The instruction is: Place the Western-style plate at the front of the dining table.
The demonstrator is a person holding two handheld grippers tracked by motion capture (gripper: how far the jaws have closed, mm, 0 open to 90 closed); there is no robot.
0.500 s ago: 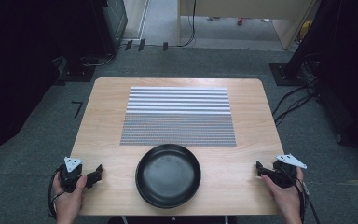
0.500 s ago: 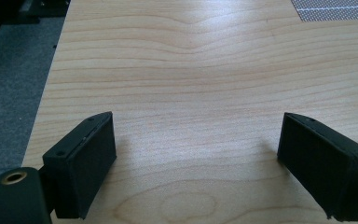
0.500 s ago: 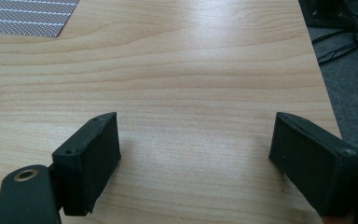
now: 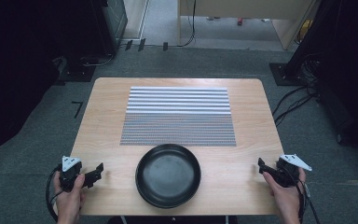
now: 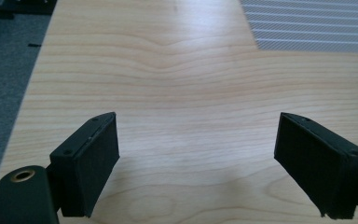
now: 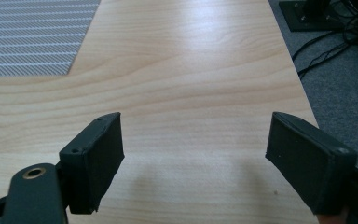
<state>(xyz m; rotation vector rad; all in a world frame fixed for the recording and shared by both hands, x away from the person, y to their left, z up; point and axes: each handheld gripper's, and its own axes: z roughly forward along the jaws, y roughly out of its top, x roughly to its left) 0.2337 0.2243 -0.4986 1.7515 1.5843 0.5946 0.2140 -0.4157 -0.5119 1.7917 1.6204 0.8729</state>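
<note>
Nothing has moved: the black pan [image 4: 168, 175] sits midway between the left gripper [image 4: 92, 174] and right gripper [image 4: 266, 170], both spread wide and empty, equally near.

A black plate [image 4: 168, 175] is showing a glossy, unpatterned surface on the pale wood-grain table [image 4: 102, 121]. Far of it, a mat [image 4: 178, 115] is showing white and grey stripes on its far half and what is probably a finer grey-and-white weave on its near half. Both grippers' pads [image 5: 91, 168] are showing matte black.
</note>
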